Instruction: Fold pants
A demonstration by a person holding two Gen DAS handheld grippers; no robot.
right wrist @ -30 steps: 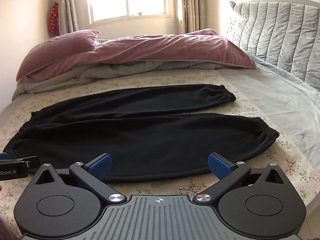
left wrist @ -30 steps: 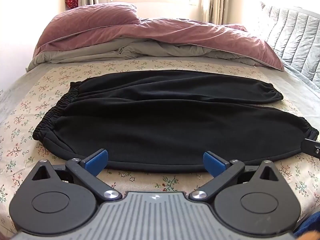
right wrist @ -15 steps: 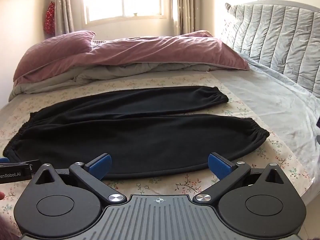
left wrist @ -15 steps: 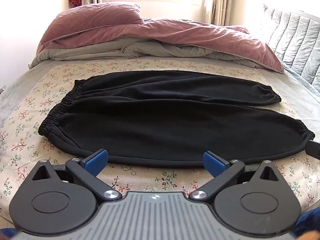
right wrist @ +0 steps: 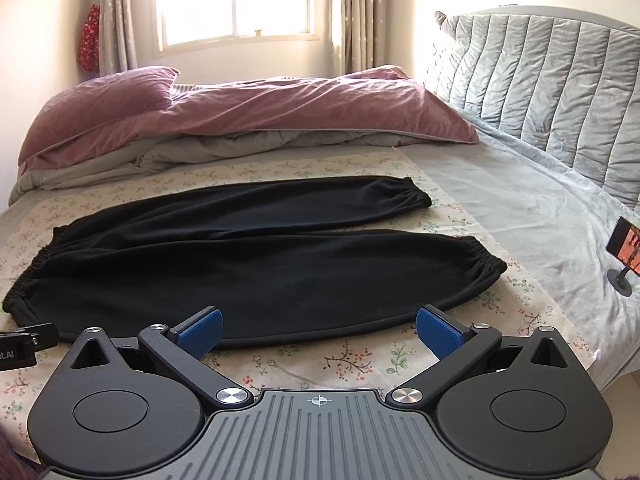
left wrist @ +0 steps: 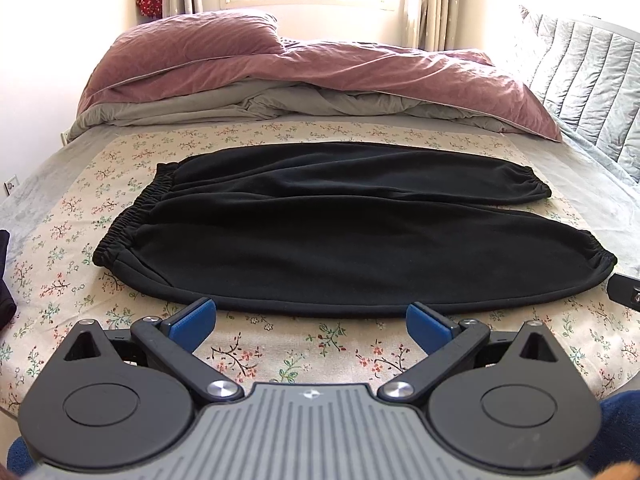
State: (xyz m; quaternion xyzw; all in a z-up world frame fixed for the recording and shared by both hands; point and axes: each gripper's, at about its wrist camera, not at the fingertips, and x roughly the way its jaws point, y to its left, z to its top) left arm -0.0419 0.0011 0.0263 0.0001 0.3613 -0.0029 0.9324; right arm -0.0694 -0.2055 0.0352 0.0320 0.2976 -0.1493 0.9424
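Black fleece pants [left wrist: 320,232] lie flat, unfolded on the floral bedsheet [left wrist: 280,352], waistband left and cuffs right, legs side by side ready for folding; left gripper [left wrist: 311,322] and right gripper [right wrist: 319,330] hover at the near edge, jaws spread, empty.

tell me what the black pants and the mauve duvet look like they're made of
Black elastic-cuffed pants: seemingly soft fleece or brushed knit; matte, no sheen, gathered elastic waistband and cuffs. Mauve duvet: likely velvet or velour; soft sheen with lighter highlights along its creases, over a grey underside. Neither fibre can be confirmed by look alone.
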